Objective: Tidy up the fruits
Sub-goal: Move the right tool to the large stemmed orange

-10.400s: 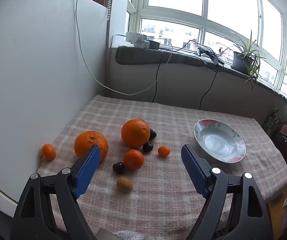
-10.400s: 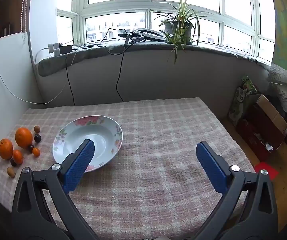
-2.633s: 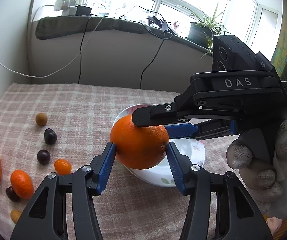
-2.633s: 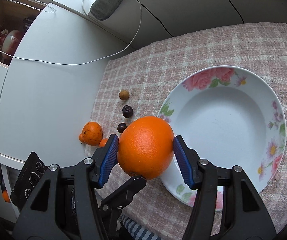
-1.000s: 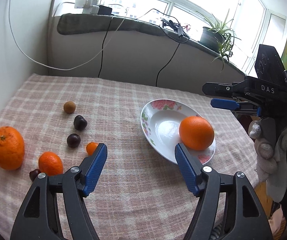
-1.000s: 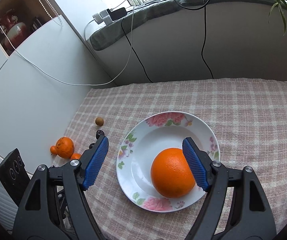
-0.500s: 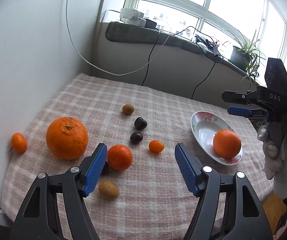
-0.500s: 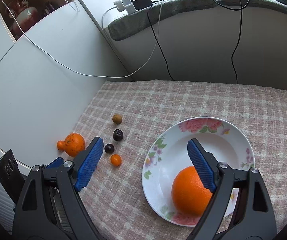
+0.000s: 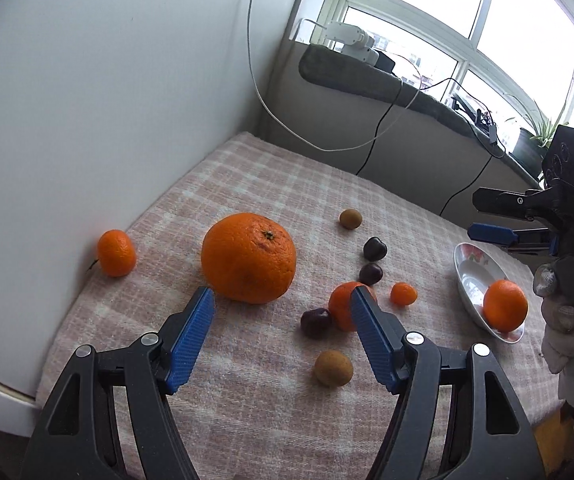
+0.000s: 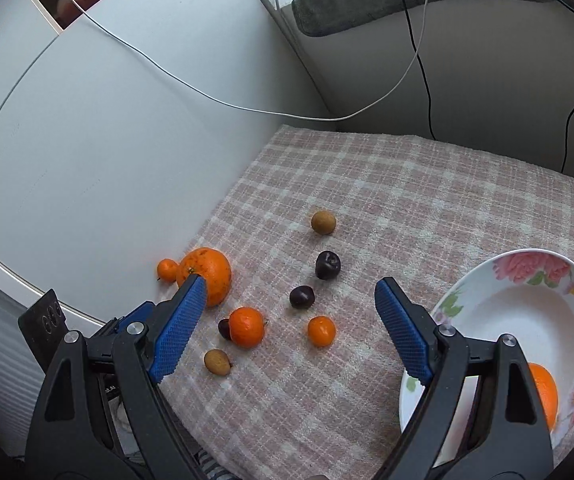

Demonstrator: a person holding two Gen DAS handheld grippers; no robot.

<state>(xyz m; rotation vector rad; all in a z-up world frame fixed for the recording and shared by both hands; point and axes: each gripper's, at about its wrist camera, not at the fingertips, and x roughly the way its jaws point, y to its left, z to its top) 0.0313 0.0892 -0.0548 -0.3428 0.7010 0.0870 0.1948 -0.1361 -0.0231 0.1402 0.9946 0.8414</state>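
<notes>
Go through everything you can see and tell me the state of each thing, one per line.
Left gripper: jaws open, empty.
Right gripper: jaws open, empty.
Plate: holds one orange.
Big orange: on the cloth, untouched.
Mandarin: on the cloth, touching a dark fruit.
Small mandarin: on the cloth by the white panel.

Your left gripper (image 9: 281, 308) hangs low over the table with its jaws spread wide, nothing between the blue pads (image 9: 191, 336). Your right gripper (image 10: 289, 312) is held higher, tilted downward, jaws likewise wide apart and empty. Your gloved right hand (image 9: 563, 308) wraps its handle.
</notes>
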